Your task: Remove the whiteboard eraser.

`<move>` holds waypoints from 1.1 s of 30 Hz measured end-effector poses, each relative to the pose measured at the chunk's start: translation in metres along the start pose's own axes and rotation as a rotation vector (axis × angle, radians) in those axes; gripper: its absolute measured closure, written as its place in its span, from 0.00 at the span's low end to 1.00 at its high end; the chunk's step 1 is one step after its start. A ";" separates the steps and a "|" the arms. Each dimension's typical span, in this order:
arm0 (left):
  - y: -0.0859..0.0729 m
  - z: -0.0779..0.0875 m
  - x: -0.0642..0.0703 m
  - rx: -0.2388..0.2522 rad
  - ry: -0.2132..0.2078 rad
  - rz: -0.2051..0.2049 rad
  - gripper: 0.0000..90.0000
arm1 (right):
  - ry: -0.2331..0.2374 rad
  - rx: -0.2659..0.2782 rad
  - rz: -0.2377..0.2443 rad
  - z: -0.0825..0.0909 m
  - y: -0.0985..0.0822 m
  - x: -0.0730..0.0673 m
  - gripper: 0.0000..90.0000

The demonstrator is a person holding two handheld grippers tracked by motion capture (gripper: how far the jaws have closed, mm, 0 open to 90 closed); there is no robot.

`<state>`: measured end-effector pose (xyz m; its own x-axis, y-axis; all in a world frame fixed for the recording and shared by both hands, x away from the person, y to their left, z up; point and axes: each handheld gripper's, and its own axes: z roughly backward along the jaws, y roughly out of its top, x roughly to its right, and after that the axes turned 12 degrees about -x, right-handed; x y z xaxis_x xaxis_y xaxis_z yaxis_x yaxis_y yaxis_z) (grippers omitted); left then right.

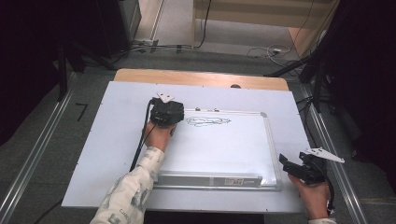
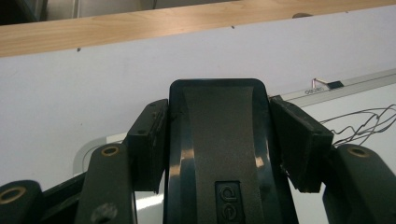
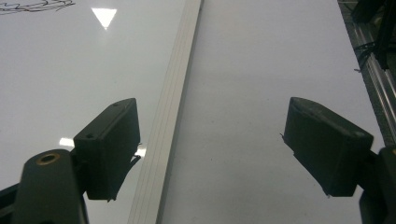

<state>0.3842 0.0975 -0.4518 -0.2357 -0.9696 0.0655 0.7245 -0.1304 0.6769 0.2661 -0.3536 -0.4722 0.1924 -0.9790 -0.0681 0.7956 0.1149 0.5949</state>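
1. Two grippers are working at a table covered by a white sheet point(image 1: 116, 140), where a whiteboard point(image 1: 224, 149) is lying flat toward the sheet's right half.
2. Left gripper point(image 2: 219, 135) is clamping a dark eraser point(image 2: 219, 154) between its jaws, both pads pressing on the eraser's sides.
3. In the high view, that left gripper point(image 1: 166, 112) is sitting over the whiteboard's far left corner, just beside a scribble point(image 1: 208, 122) running along the board's far edge.
4. Right gripper point(image 3: 212, 144) is standing with its jaws wide apart and nothing between them, straddling the whiteboard's aluminium frame point(image 3: 170, 116).
5. In the high view, the right gripper point(image 1: 306, 168) is hanging just off the board's near right corner.
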 end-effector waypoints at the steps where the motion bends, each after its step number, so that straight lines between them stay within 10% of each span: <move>1: 0.001 0.000 0.001 0.002 -0.001 -0.002 0.45 | 0.000 0.000 -0.001 0.000 0.000 0.000 0.19; 33: 0.004 -0.035 0.029 -0.066 0.018 -0.045 0.45 | 0.009 0.000 -0.001 0.000 0.000 0.001 0.19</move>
<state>0.4031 0.0619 -0.4724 -0.2580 -0.9659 0.0221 0.7547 -0.1872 0.6288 0.2665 -0.3546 -0.4726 0.1969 -0.9774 -0.0763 0.7956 0.1139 0.5950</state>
